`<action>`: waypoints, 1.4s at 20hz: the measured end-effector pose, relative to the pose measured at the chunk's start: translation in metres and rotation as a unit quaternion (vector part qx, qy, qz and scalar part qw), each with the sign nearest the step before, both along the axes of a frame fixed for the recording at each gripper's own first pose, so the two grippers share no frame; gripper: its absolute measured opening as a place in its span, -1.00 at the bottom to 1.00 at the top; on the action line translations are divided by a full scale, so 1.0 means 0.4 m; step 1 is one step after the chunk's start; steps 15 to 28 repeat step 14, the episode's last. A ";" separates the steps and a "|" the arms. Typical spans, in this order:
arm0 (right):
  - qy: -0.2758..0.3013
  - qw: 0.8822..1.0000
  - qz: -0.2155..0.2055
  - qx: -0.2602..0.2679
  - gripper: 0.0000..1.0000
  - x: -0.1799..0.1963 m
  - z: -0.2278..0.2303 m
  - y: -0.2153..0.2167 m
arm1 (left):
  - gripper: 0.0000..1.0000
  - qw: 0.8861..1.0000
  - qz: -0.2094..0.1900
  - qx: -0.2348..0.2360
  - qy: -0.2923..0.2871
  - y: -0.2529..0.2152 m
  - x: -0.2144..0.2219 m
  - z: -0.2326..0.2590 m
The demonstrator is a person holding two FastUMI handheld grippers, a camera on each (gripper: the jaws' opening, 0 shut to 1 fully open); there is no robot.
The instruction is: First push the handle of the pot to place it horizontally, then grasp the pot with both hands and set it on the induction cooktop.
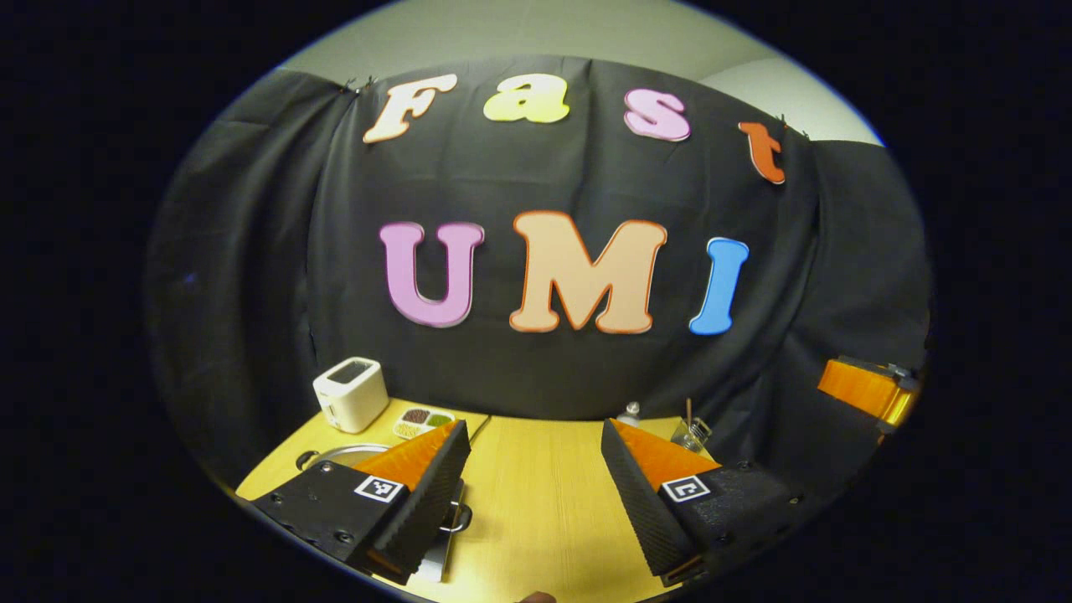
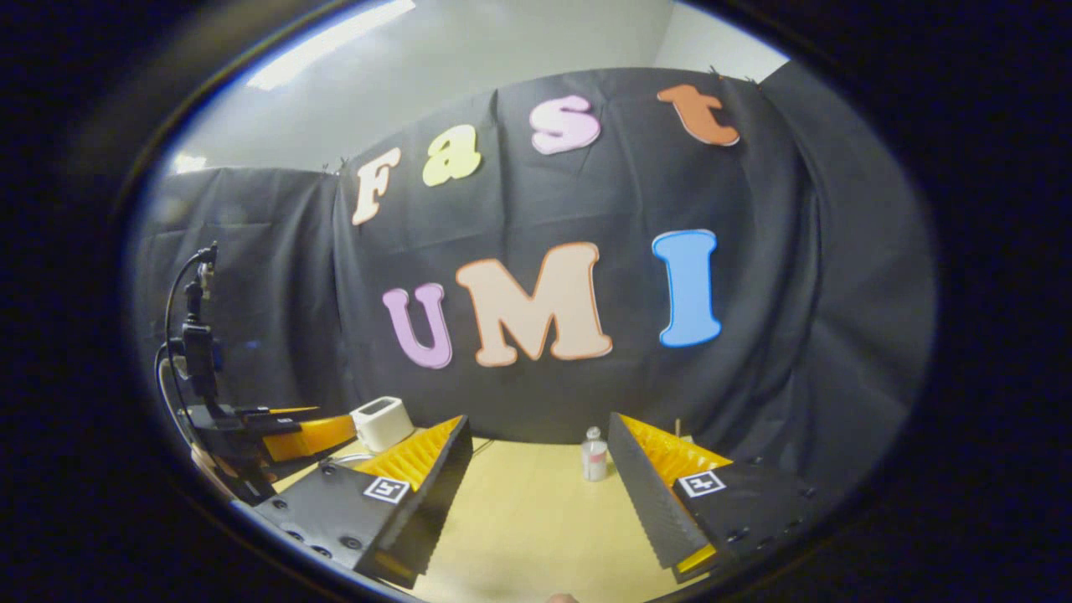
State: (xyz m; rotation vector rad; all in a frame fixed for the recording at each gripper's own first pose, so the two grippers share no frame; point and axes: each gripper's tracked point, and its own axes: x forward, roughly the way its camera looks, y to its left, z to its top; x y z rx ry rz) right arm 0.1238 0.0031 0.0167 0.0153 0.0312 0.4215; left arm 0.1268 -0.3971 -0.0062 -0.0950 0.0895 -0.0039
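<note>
In the left gripper view my left gripper [image 1: 536,473] stands open above the wooden table [image 1: 544,502], nothing between its fingers. The metal pot [image 1: 339,453] lies at the lower left, mostly hidden behind the left finger [image 1: 419,494]; its curved rim and a dark side knob show, and a metal loop handle [image 1: 457,519] peeks out beside the finger. My right gripper [image 2: 536,481] is open too, held over the table with nothing in it. The left gripper [image 2: 293,440] appears at the left of the right gripper view.
A white toaster [image 1: 352,394] and a small divided dish [image 1: 423,419] stand at the back left. A small bottle [image 2: 594,456] and a glass jar with a stick [image 1: 692,432] stand at the back right. The right gripper's orange body [image 1: 867,389] shows far right.
</note>
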 end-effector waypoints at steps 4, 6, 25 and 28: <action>-0.017 1.000 -0.014 0.005 0.84 -0.038 0.058 -0.079 | 0.92 0.998 0.014 0.036 -0.040 -0.046 -0.054 0.068; -0.017 0.999 -0.027 0.004 0.84 -0.057 0.055 -0.116 | 0.87 0.998 0.006 0.035 -0.053 -0.065 -0.084 0.079; 0.001 0.999 -0.049 0.023 0.86 -0.154 0.003 -0.170 | 0.91 0.996 -0.002 0.052 -0.077 -0.078 -0.159 0.070; 0.001 0.999 -0.049 0.023 0.86 -0.154 0.003 -0.170 | 0.91 0.996 -0.002 0.052 -0.077 -0.078 -0.159 0.070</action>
